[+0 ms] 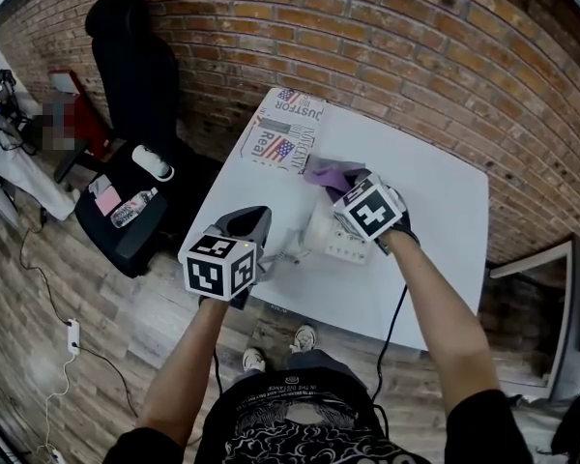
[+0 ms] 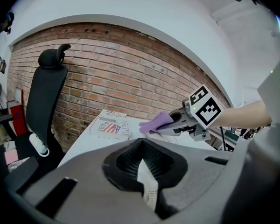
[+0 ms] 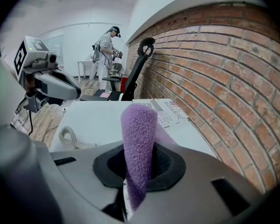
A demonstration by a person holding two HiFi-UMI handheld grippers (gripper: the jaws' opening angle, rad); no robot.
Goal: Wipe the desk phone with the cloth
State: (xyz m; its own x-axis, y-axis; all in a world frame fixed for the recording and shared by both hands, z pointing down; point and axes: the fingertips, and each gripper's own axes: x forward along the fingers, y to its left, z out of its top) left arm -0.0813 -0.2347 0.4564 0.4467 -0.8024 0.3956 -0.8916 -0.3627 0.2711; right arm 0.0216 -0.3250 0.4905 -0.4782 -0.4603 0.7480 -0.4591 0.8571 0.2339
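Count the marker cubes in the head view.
2. One marker cube sits on the left gripper, low and left of centre. The other sits on the right gripper, near the picture's centre. None seems hidden.

printed sheet (image 1: 282, 131) at eleven o'clock on my table (image 1: 435, 211), "JUSTFOR" along its far edge, "Real" by the flag prints, smaller print too blurred for me
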